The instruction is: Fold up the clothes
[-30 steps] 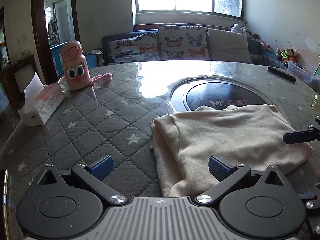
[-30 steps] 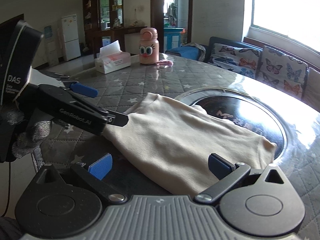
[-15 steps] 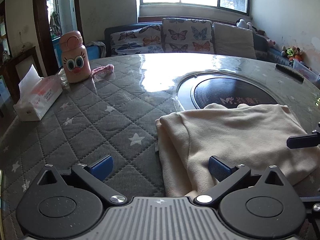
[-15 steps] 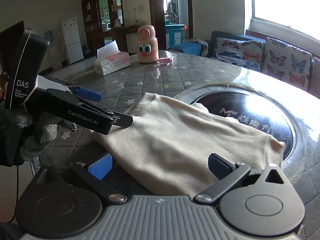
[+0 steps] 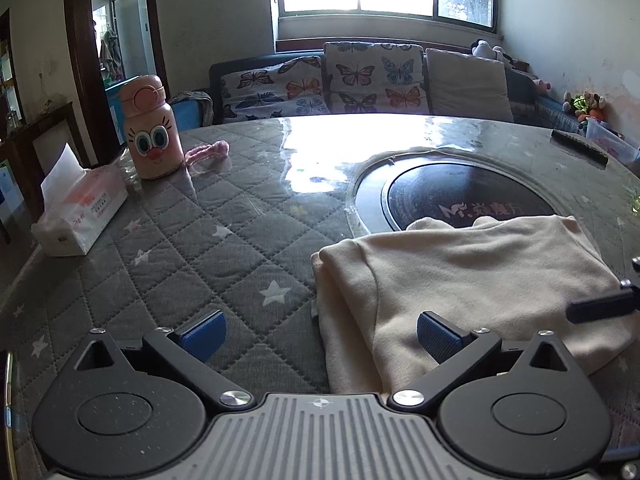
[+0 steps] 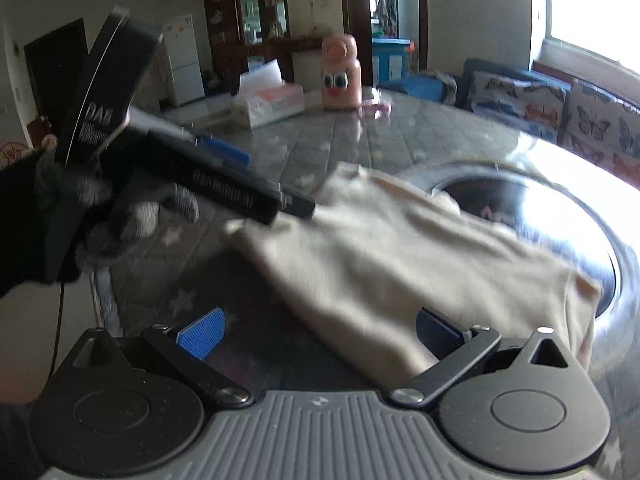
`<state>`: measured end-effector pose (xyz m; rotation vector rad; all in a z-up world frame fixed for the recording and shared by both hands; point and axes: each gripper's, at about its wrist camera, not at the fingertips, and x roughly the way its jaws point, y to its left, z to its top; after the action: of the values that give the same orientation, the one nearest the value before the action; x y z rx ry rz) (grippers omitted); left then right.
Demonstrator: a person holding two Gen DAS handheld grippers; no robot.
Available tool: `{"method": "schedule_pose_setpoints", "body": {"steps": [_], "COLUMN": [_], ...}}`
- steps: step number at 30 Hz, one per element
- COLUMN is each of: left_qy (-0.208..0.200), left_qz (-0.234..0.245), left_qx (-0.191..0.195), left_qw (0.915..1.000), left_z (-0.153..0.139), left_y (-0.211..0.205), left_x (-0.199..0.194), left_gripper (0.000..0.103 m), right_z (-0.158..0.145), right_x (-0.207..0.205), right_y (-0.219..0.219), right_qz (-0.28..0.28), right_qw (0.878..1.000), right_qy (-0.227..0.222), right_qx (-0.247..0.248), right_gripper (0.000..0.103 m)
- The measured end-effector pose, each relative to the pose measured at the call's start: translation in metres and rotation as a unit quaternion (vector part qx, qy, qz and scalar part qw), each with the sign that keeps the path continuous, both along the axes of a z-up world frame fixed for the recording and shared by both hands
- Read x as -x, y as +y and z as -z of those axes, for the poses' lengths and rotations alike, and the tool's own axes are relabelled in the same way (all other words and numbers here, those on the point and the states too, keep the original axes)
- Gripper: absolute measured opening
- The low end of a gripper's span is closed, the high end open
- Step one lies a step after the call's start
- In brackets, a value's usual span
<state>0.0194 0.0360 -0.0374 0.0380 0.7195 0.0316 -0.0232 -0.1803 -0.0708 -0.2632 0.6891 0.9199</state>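
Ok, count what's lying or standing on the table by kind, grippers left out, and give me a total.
Cream garment: 1
Pink cartoon-face bottle: 1
Tissue box: 1
Pink fabric piece: 1
Dark flat bar at the far edge: 1
Total: 5

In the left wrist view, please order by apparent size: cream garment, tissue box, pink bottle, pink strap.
1. cream garment, though it is nearest to the camera
2. tissue box
3. pink bottle; it stands farther, so its rank against the box is unsure
4. pink strap

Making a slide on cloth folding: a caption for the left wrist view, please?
Open left gripper poised over the edge of a folded cream garment on a quilted star-print table.
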Motion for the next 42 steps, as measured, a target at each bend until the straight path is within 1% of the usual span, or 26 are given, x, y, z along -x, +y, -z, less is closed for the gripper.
{"method": "schedule_pose_setpoints", "body": {"steps": [3, 7, 13, 16, 21, 25, 26, 28, 31, 35, 37, 40, 42], "left_qy": [0.002, 0.01, 0.015, 0.016, 0.022, 0.026, 0.025, 0.023, 0.017, 0.011, 0.012, 0.014, 0.014], "left_qz": [-0.003, -0.01, -0.013, -0.017, -0.03, -0.037, -0.038, -0.046, -0.063, -0.075, -0.077, -0.073, -0.071], "left_qx": [-0.002, -0.004, -0.005, -0.006, -0.012, -0.019, -0.019, -0.022, -0.016, -0.009, -0.007, -0.002, 0.007], "left_qw": [1.0, 0.9999, 0.9998, 0.9997, 0.9992, 0.9988, 0.9988, 0.9984, 0.9978, 0.9971, 0.9969, 0.9972, 0.9974], "left_z": [0.001, 0.006, 0.011, 0.012, 0.015, 0.017, 0.017, 0.015, 0.01, 0.005, 0.005, 0.006, 0.004], "left_y": [0.001, 0.006, 0.012, 0.015, 0.024, 0.032, 0.034, 0.04, 0.052, 0.061, 0.063, 0.061, 0.06], "left_x": [-0.004, -0.005, -0.003, -0.002, 0.001, 0.005, 0.007, 0.009, 0.011, 0.012, 0.012, 0.012, 0.012], "left_gripper": [0.103, 0.103, 0.103, 0.103, 0.103, 0.103, 0.103, 0.103, 0.103, 0.103, 0.103, 0.103, 0.103], "right_z": [0.0, 0.006, 0.012, 0.013, 0.003, 0.0, 0.0, 0.0, -0.001, -0.005, -0.002, 0.007, 0.012], "right_x": [-0.017, -0.023, -0.001, 0.008, 0.012, 0.009, 0.006, 0.0, -0.005, -0.002, 0.001, 0.003, 0.005], "right_y": [0.011, 0.019, 0.015, 0.02, 0.029, 0.041, 0.046, 0.055, 0.065, 0.076, 0.082, 0.09, 0.094], "right_qz": [0.006, 0.005, -0.022, -0.039, -0.064, -0.069, -0.067, -0.06, -0.053, -0.076, -0.093, -0.109, -0.113], "right_qw": [1.0, 1.0, 0.999, 0.999, 0.997, 0.997, 0.998, 0.998, 0.998, 0.997, 0.996, 0.993, 0.993], "right_qy": [0.004, 0.019, 0.033, 0.029, 0.028, 0.016, 0.014, 0.014, 0.006, 0.006, 0.014, 0.034, 0.032], "right_qx": [-0.012, -0.007, 0.005, 0.019, 0.013, 0.013, 0.015, 0.017, 0.019, 0.002, 0.001, 0.006, 0.018], "right_gripper": [0.103, 0.103, 0.103, 0.103, 0.103, 0.103, 0.102, 0.096, 0.083, 0.082, 0.082, 0.082, 0.083]}}
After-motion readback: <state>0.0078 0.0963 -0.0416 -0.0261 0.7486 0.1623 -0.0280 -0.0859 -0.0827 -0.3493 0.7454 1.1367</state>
